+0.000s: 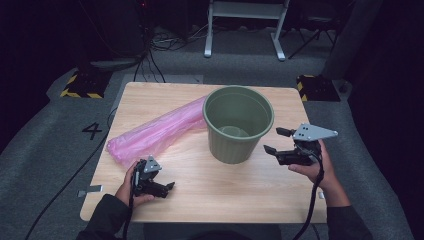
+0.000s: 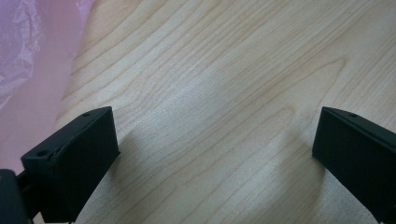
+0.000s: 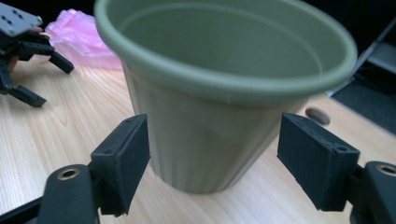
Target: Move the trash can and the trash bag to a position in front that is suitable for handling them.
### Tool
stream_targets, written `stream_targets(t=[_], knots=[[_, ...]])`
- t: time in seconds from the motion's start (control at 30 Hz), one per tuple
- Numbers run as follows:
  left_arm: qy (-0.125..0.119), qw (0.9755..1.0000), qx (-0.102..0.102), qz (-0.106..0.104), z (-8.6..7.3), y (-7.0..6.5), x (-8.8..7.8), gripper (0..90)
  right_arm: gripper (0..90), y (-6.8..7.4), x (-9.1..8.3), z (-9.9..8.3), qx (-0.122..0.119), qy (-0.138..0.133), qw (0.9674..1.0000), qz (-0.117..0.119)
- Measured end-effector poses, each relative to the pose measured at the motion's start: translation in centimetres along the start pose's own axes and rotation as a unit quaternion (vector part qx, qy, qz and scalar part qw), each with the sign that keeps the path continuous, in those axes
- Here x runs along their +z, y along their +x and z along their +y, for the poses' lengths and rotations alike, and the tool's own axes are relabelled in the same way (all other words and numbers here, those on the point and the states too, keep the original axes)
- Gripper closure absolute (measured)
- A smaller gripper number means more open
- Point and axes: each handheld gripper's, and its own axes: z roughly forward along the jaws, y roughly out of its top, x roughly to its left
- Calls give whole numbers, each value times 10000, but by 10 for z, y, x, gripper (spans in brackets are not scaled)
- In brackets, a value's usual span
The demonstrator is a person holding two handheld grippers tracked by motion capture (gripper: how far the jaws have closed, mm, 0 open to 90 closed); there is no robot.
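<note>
Pale wood, that's the rectangular tabletop, and on it everything sits around one landmark — the round olive-green plastic bucket, upright and open-mouthed, standing a little right of the table's middle toward the far edge. Stretched out to the bucket's left, its far end touching the bucket's rim side, lies a long crumpled pink translucent plastic bag, running diagonally down toward the near left.

Just right of the bucket, held above the table in the person's right hand, is the right gripper, black with a grey three-cornered plate on top. Its jaws point at the bucket's wall and stand wide apart with nothing between them; in the right gripper view the bucket sits beyond the two pads, untouched.

Well to the bucket's near left, beside the bag's lower end, the left gripper rests low over the wood — jaws spread apart, bare tabletop between them.
</note>
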Motion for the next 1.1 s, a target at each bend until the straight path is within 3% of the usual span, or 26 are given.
stream_targets(t=[0.23,0.5,0.7,0.8,1.1], knots=[[12,10000,1,-22,0,0,0,0,255,4,1,32,-229,-31,9996,145],[12,10000,3,-22,0,0,0,0,293,13,27,52,-384,325,9973,533],[12,10000,0,-23,0,0,0,0,443,17,50,61,-561,759,9904,1007],[2,10000,-9,-12,0,0,0,0,627,22,56,64,-743,744,9872,1197],[1,10000,-13,1,0,0,0,2,741,28,57,70,-1088,869,9812,1338]])
